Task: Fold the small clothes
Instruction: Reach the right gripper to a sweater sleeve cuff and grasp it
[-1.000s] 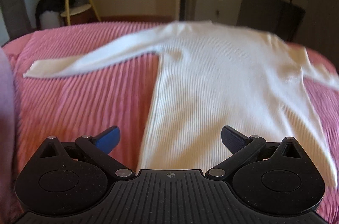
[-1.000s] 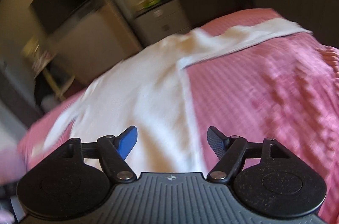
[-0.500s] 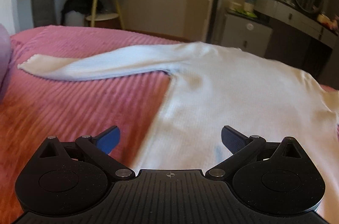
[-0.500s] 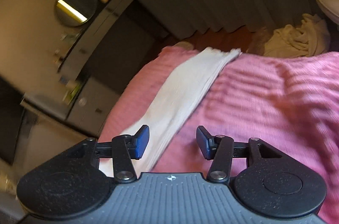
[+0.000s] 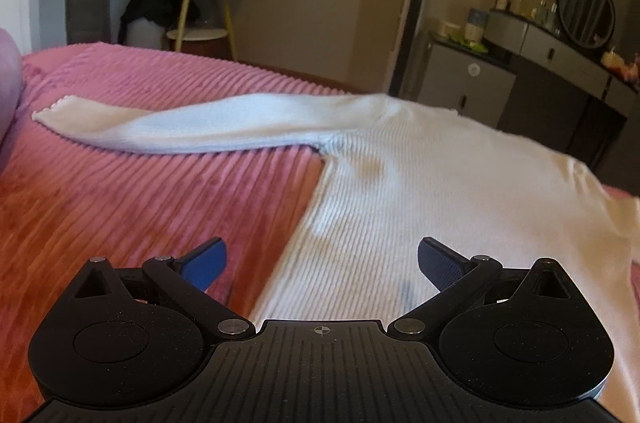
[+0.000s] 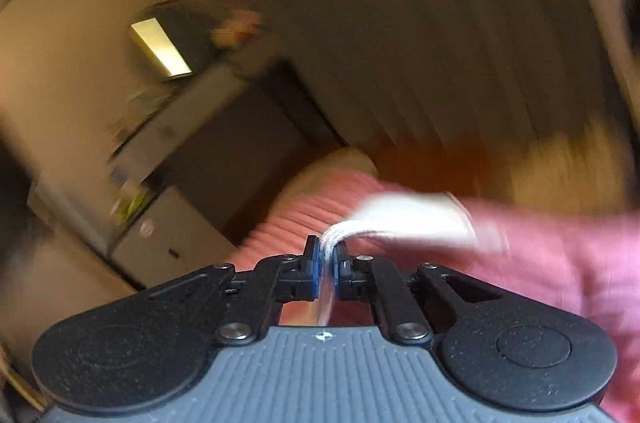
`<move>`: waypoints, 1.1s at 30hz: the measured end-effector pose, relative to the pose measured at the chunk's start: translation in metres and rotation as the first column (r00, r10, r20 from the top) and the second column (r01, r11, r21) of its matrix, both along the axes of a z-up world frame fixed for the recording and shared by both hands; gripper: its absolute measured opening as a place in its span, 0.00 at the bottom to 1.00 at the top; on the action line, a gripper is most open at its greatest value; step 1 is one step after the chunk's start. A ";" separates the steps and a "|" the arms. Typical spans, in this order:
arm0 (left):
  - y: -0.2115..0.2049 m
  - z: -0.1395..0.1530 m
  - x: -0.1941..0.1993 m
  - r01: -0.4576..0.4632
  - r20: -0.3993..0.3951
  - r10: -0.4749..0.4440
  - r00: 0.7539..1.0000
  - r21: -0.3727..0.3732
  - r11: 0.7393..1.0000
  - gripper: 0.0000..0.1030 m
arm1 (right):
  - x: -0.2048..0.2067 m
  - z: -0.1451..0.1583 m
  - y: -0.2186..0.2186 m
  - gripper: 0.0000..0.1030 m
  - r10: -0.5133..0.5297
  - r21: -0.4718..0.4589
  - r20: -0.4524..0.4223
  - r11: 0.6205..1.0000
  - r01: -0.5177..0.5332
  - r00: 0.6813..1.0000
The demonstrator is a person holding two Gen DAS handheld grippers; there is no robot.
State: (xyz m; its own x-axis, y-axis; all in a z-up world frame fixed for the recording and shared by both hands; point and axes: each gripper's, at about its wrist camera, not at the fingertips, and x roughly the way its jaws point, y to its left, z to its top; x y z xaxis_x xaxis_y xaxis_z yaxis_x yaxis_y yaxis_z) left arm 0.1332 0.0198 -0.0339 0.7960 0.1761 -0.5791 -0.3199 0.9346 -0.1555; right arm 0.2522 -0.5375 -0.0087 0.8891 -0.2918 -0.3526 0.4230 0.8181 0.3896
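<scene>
A white ribbed sweater (image 5: 440, 191) lies flat on a pink bedspread (image 5: 120, 199), its left sleeve (image 5: 168, 127) stretched out to the left. My left gripper (image 5: 320, 259) hovers open over the sweater's left side edge, blue pads wide apart, nothing between them. In the blurred right wrist view my right gripper (image 6: 326, 263) is shut on the sweater's other sleeve (image 6: 416, 219), white fabric pinched between its blue pads, with the cuff end trailing to the right over the bedspread (image 6: 560, 263).
Beyond the bed stand a grey dresser with a round mirror (image 5: 586, 9), a small grey cabinet (image 5: 468, 83) and a round side table (image 5: 200, 3). A pale bundle of cloth (image 6: 560, 163) lies past the bed's edge in the right wrist view.
My right gripper swung right along the sleeve and shut on it near the cuff. My left gripper dropped lower over the sweater's side edge, then stayed still, open.
</scene>
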 end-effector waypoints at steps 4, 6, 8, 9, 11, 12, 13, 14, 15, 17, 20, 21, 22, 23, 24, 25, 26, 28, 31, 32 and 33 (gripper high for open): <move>-0.001 0.009 -0.004 0.053 0.015 -0.052 0.999 -0.047 0.997 1.00 | 0.007 0.048 0.107 0.06 0.259 -0.306 0.049 0.923 -0.232 0.965; 0.000 0.016 -0.008 0.073 0.028 -0.071 0.997 -0.069 0.995 1.00 | 0.011 0.057 0.165 0.06 0.406 -0.382 0.048 0.852 -0.359 0.913; 0.003 0.022 -0.014 0.085 0.051 -0.081 0.995 -0.086 0.993 1.00 | 0.016 0.050 0.220 0.06 0.516 -0.413 0.012 0.783 -0.466 0.856; 0.005 0.026 -0.017 0.089 0.067 -0.082 0.994 -0.097 0.991 1.00 | 0.020 0.041 0.246 0.07 0.561 -0.407 -0.025 0.750 -0.521 0.828; 0.011 0.031 -0.021 0.093 0.097 -0.081 0.992 -0.117 0.989 1.00 | 0.025 0.018 0.285 0.08 0.625 -0.355 -0.106 0.703 -0.617 0.773; 0.015 0.033 -0.021 0.106 0.107 -0.092 0.990 -0.132 0.986 1.00 | 0.022 0.006 0.302 0.11 0.637 -0.328 -0.137 0.694 -0.642 0.759; 0.019 0.034 -0.021 0.126 0.118 -0.109 0.987 -0.155 0.980 1.00 | 0.018 -0.001 0.309 0.16 0.641 -0.303 -0.145 0.696 -0.651 0.754; 0.023 0.035 -0.020 0.162 0.140 -0.137 0.981 -0.180 0.970 1.00 | 0.011 -0.010 0.311 0.19 0.638 -0.262 -0.136 0.715 -0.649 0.758; 0.027 0.035 -0.018 0.197 0.170 -0.163 0.972 -0.208 0.958 1.00 | 0.005 -0.016 0.308 0.25 0.623 -0.215 -0.128 0.742 -0.635 0.772; 0.035 0.039 -0.005 0.231 0.187 -0.185 0.965 -0.268 0.935 1.00 | -0.010 -0.030 0.287 0.28 0.554 -0.103 -0.119 0.818 -0.565 0.824; 0.037 0.044 0.033 0.246 0.150 -0.205 0.967 -0.351 0.904 1.00 | -0.030 -0.048 0.242 0.28 0.445 0.059 -0.106 0.895 -0.441 0.889; 0.035 0.045 0.047 0.263 0.158 -0.219 0.963 -0.381 0.886 1.00 | -0.036 -0.060 0.226 0.28 0.415 0.123 -0.093 0.907 -0.403 0.905; 0.032 0.044 0.061 0.282 0.158 -0.237 0.959 -0.406 0.869 1.00 | -0.035 -0.069 0.211 0.28 0.401 0.177 -0.081 0.907 -0.382 0.913; 0.026 0.042 0.077 0.302 0.147 -0.264 0.953 -0.424 0.854 1.00 | -0.034 -0.076 0.200 0.28 0.393 0.218 -0.075 0.903 -0.369 0.916; 0.019 0.039 0.092 0.322 0.130 -0.295 0.947 -0.435 0.841 1.00 | -0.031 -0.086 0.186 0.28 0.379 0.278 -0.064 0.895 -0.348 0.923; 0.013 0.035 0.107 0.346 0.118 -0.328 0.937 -0.439 0.829 1.00 | -0.027 -0.095 0.174 0.28 0.366 0.342 -0.046 0.880 -0.329 0.930; 0.006 0.032 0.121 0.361 0.109 -0.350 0.931 -0.436 0.824 1.00 | -0.025 -0.101 0.164 0.29 0.357 0.407 -0.015 0.855 -0.320 0.934; -0.006 0.025 0.147 0.376 0.093 -0.372 0.924 -0.412 0.830 1.00 | -0.018 -0.115 0.144 0.30 0.337 0.519 0.052 0.795 -0.314 0.940; -0.019 0.013 0.172 0.384 0.049 -0.394 0.918 -0.362 0.849 1.00 | -0.009 -0.129 0.132 0.30 0.328 0.565 0.132 0.750 -0.343 0.935; -0.023 0.009 0.180 0.395 0.039 -0.408 0.912 -0.351 0.849 0.95 | -0.006 -0.130 0.129 0.30 0.319 0.569 0.150 0.746 -0.345 0.936; -0.027 0.006 0.184 0.403 0.030 -0.419 0.908 -0.343 0.849 0.90 | -0.002 -0.130 0.127 0.30 0.308 0.574 0.168 0.742 -0.347 0.936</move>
State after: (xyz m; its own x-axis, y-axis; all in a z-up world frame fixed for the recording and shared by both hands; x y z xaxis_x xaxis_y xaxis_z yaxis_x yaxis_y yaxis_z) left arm 0.3168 -0.0071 -0.0279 0.7247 -0.3711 -0.5806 0.0676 0.8768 -0.4760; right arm 0.2504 -0.4107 -0.1389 0.9154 0.2676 -0.3009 0.1329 0.5046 0.8531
